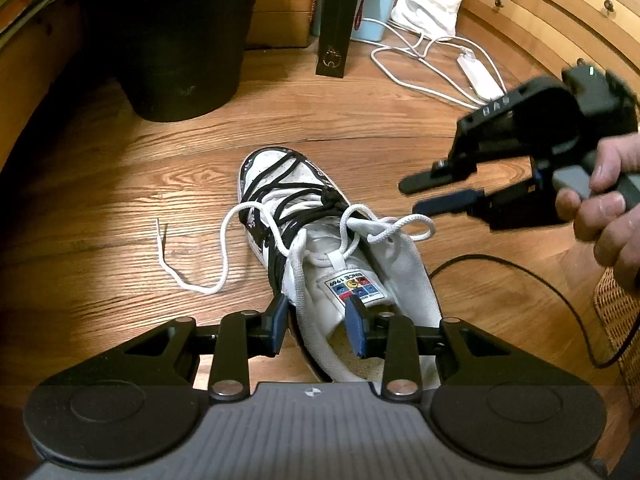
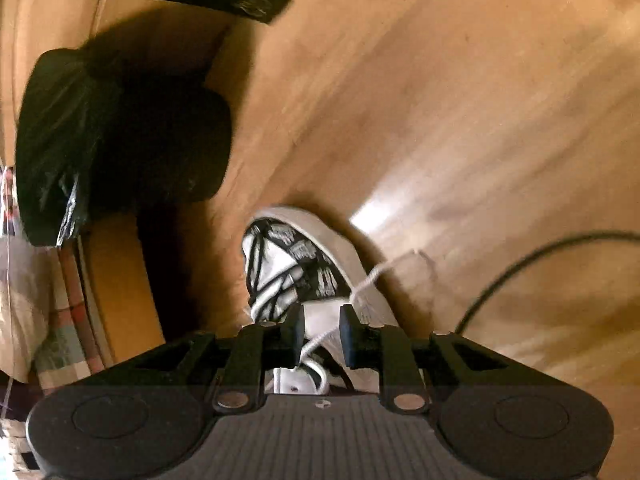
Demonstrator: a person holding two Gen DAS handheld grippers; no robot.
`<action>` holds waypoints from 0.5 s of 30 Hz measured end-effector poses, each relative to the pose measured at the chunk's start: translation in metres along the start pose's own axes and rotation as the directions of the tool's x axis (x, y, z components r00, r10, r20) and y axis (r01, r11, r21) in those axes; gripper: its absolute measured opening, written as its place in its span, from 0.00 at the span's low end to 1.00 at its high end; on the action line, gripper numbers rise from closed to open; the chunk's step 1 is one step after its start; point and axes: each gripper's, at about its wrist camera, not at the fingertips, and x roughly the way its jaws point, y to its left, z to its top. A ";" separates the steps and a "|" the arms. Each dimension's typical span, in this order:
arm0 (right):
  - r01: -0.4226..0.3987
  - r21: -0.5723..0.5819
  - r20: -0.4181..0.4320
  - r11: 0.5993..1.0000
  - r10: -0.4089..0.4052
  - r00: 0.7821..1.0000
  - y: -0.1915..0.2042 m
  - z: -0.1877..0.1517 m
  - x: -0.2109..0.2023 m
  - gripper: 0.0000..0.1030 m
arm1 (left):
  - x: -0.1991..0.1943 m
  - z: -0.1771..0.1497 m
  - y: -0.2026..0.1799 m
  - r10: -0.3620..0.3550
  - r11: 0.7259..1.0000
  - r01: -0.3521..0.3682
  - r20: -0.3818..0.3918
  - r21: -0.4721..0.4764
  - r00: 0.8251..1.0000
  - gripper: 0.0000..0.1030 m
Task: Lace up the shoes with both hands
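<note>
Left wrist view: left gripper (image 1: 320,322) clamps the white leather sneaker's tongue (image 1: 352,284); right gripper (image 1: 420,194), centre right, empty, jaws apart.

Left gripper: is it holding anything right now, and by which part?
The left gripper grips the shoe by the left side of its collar, one pad inside, one outside. The right gripper holds nothing.
</note>
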 end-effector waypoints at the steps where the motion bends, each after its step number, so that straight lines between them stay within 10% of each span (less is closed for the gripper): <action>1: 0.002 0.010 -0.011 1.000 -0.002 1.000 -0.001 -0.001 0.003 0.23 | 0.000 0.000 0.000 0.000 1.000 0.000 0.000 0.000 1.000 0.34; 15: -0.033 0.070 -0.009 0.997 0.034 0.999 -0.011 0.002 0.026 0.23 | 0.000 0.000 0.003 -0.004 1.000 0.004 0.000 0.005 1.000 0.34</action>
